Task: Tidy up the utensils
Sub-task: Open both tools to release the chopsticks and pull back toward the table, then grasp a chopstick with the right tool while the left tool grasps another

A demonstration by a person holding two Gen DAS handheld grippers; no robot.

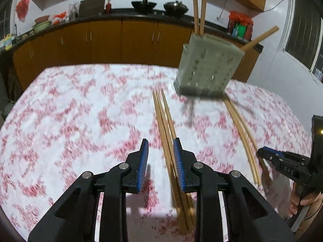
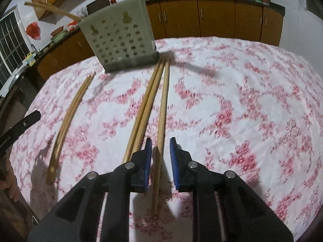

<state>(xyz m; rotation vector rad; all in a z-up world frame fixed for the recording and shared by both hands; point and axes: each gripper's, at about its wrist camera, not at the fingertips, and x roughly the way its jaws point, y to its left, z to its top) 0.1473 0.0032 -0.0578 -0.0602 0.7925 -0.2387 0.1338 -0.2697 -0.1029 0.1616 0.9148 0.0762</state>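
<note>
A pale green perforated utensil holder (image 1: 208, 68) stands on the table (image 1: 70, 111) with several wooden chopsticks (image 1: 198, 6) sticking out of it; it also shows in the right wrist view (image 2: 123, 38). Loose chopsticks lie on the cloth. My left gripper (image 1: 160, 148) is open, its jaws either side of a bundle of chopsticks (image 1: 167, 133). My right gripper (image 2: 160, 148) is open around a single chopstick (image 2: 162, 117), with two more chopsticks (image 2: 144, 111) just left of it. Another pair of chopsticks (image 2: 66, 119) lies further left, also in the left wrist view (image 1: 242, 133).
The table has a white cloth with red flowers (image 2: 242, 100). Orange kitchen cabinets (image 1: 101, 40) with a dark counter, pots and jars run behind it. The right gripper shows at the left view's right edge (image 1: 282, 161). A window (image 1: 302, 30) is on the right wall.
</note>
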